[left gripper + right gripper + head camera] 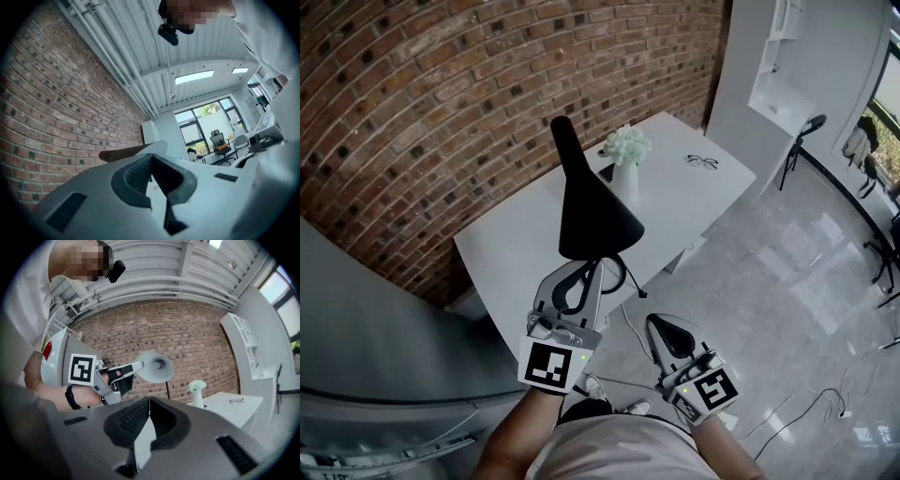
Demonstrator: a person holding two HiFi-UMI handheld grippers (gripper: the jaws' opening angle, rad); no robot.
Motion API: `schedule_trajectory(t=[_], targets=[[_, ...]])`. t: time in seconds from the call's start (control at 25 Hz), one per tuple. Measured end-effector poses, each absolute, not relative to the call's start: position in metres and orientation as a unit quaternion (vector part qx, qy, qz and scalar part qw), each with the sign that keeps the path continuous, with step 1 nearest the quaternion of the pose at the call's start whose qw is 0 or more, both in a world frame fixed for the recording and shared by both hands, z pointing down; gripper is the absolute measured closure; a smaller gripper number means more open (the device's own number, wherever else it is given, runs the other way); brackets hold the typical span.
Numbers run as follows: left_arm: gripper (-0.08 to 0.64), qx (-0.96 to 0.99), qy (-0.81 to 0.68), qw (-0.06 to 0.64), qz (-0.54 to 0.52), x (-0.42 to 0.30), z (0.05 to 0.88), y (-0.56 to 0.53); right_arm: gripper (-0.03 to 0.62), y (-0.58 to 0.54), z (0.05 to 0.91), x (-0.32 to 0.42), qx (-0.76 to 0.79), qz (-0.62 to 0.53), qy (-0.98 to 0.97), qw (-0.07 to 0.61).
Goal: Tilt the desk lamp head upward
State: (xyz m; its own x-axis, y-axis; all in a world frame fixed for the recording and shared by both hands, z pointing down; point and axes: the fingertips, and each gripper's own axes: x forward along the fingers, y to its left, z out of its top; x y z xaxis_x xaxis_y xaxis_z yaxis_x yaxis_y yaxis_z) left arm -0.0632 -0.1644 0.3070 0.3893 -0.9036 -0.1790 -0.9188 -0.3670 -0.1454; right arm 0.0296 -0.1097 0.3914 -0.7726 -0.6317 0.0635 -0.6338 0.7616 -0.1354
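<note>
Jaws of your left gripper are pinching together on the lower rim of the lamp head, and the right gripper view is showing that grip from the side. That lamp head, a black cone, is hanging above the near edge of the white table, roughly midway along it. Its narrow neck is pointing toward the edge that runs along the brick wall, and its wide mouth is facing you. Your right gripper is hovering off the tabletop, out past the near edge and over the glossy floor. It is well apart from the lamp, and its jaws are pressing together with nothing between them. Behind the lamp, a vase of white flowers is standing near the middle of the tabletop. A pair of glasses is lying toward the right end, near the far right corner.
</note>
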Motion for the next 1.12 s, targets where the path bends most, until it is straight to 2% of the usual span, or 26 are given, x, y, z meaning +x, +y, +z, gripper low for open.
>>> schedule_trajectory(t=[0.48,1.12], targets=[[0.552,-0.794,0.604,0.068,0.0,-0.124,0.345,-0.127,0.574,-0.103,0.393,-0.017,0.288,0.081,-0.954,0.007],[0.552,-0.802,0.595,0.057,0.003,-0.141,0.358,-0.12,0.574,-0.108,0.385,-0.032,0.306,0.063,-0.95,0.013]])
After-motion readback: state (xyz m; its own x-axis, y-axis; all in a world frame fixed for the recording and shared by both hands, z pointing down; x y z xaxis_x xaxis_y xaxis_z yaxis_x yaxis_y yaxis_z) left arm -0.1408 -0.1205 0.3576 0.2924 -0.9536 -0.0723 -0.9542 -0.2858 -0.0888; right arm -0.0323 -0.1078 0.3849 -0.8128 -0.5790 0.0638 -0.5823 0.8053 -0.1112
